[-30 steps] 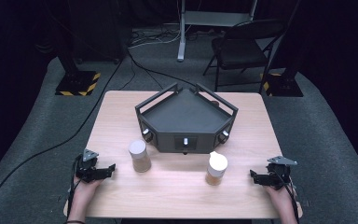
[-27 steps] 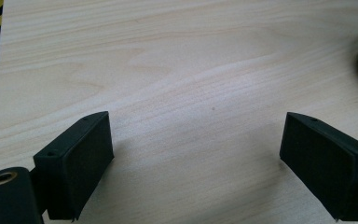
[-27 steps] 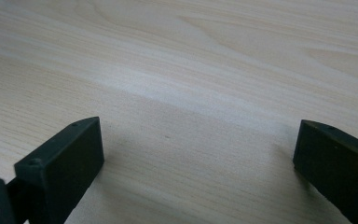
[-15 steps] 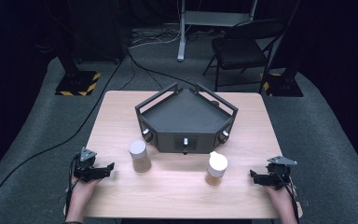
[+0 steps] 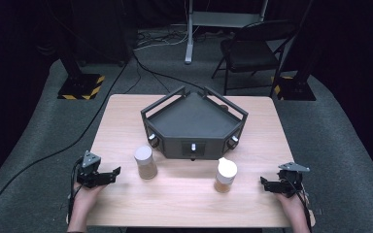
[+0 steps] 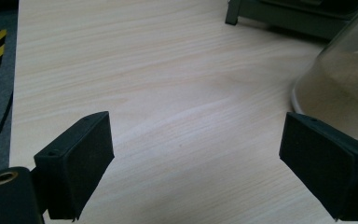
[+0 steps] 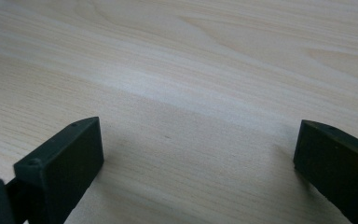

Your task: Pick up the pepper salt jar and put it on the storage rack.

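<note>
Two clear jars with pale lids and tan filling stand on the wooden table: one jar left of centre, the other jar right of centre. My left gripper rests near the table's left edge, open, pointing toward the left jar with a gap between them. In the left gripper view that jar rises at the right, beyond the open left gripper, with bare wood between the pads. My right gripper sits at the right edge, open, aimed at the right jar; the right gripper frames bare wood.
A dark angular tray-like fixture with knobs on its front stands at the table's middle back. Behind the table are a folding chair, a stand pole, floor cables and hazard-striped bases.
The left hand and gripper have shifted slightly. The right gripper and both jars stay where they were.
</note>
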A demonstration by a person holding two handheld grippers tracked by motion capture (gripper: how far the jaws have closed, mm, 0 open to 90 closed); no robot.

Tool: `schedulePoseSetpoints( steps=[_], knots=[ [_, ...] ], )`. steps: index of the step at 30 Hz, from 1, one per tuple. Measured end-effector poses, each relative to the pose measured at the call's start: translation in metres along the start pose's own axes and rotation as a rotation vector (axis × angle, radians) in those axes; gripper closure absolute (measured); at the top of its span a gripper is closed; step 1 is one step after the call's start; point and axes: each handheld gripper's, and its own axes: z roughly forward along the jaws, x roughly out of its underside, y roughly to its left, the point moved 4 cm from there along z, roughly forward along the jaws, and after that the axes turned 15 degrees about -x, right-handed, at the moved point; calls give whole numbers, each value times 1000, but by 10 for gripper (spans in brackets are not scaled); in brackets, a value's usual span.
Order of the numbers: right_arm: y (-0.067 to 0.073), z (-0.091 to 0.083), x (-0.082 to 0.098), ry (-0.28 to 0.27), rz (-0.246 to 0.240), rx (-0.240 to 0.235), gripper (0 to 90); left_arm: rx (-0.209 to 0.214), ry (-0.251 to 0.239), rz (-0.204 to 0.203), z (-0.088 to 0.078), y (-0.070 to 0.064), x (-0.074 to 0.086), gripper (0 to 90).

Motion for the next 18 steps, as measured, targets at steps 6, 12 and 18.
schedulePoseSetpoints(
  steps=[6,12,18],
  knots=[
    [0,0,0,0,0,0,4,14,-18,6,-5,-2,-4,96],
    [0,0,0,1,-1,-1,3,33,-39,3,-9,-3,-7,96],
    [0,0,0,1,-1,-1,3,48,-58,8,-14,-5,-9,98]
  ],
)
